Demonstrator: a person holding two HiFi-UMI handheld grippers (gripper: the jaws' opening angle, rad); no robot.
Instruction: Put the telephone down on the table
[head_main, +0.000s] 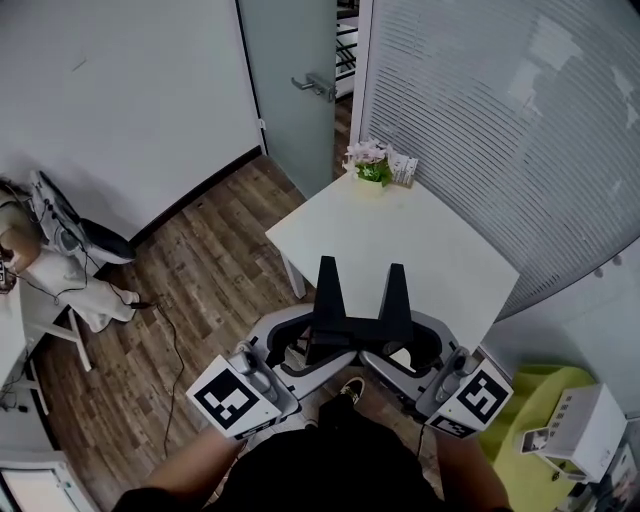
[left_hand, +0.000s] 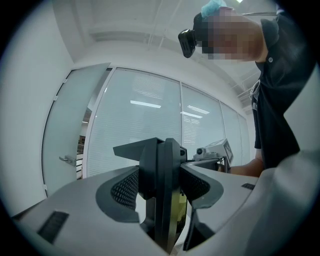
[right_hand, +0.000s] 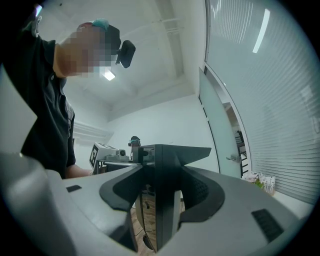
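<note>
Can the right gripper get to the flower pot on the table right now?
Probably not: the right gripper is shut on the telephone, shared with the left gripper, and the flower pot sits at the far corner of the table.

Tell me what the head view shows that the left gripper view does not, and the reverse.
Only the head view: the white table, the flower pot on its far corner, and the wooden floor. Only the left gripper view: the ceiling. Both: the black telephone clamped between the jaws of the left gripper, and the door with its handle.
</note>
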